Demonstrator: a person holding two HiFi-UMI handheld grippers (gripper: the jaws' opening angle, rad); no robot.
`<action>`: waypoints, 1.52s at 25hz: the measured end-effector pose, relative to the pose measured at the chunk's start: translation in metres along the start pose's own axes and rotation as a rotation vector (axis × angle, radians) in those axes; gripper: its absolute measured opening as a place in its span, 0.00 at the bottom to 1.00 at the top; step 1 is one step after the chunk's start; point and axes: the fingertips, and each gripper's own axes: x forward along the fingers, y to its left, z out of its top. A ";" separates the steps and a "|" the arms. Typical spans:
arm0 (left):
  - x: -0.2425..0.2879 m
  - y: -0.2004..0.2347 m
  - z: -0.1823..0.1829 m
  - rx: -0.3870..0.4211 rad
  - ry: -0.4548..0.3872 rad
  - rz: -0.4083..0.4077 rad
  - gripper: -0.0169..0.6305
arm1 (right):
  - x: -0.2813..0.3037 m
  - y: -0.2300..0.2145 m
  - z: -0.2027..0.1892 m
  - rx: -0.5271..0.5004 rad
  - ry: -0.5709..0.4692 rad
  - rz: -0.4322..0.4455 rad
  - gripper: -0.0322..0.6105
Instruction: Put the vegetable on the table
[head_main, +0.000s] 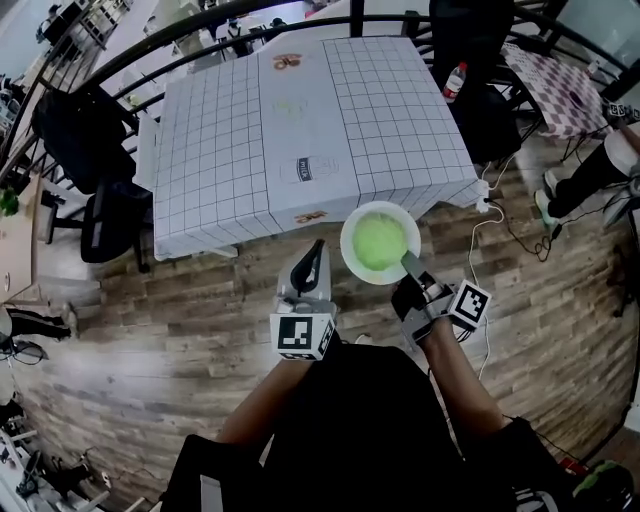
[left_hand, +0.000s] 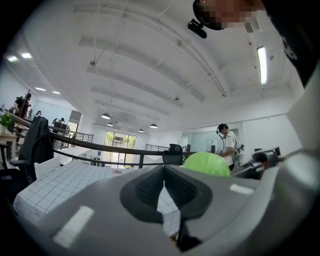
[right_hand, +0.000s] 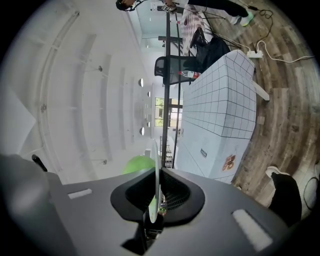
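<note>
A round green vegetable (head_main: 378, 243) lies on a white plate (head_main: 347, 246), held in the air just off the near edge of the table (head_main: 300, 130) with the grid cloth. My right gripper (head_main: 408, 266) is shut on the plate's near rim. In the right gripper view the plate (right_hand: 157, 165) stands edge-on between the jaws of that gripper (right_hand: 156, 200), with the vegetable (right_hand: 137, 164) to its left. My left gripper (head_main: 317, 248) is shut and holds nothing, left of the plate. In the left gripper view this gripper (left_hand: 162, 192) points over the table (left_hand: 55, 185), the vegetable (left_hand: 206, 162) at right.
A black office chair (head_main: 100, 210) stands left of the table. A power strip with cables (head_main: 487, 200) lies on the wooden floor at the table's right corner. A bottle (head_main: 455, 80) and another chair are beyond it. A person's legs (head_main: 600, 170) are at far right.
</note>
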 end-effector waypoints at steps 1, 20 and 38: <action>0.008 0.004 0.001 0.000 -0.002 -0.008 0.04 | 0.006 0.001 0.005 -0.005 -0.007 -0.001 0.08; 0.087 0.094 0.006 0.002 0.006 0.032 0.04 | 0.128 0.012 0.047 -0.029 0.004 -0.028 0.08; 0.118 0.263 0.033 0.002 -0.011 0.141 0.04 | 0.319 0.038 0.021 -0.047 0.062 0.005 0.07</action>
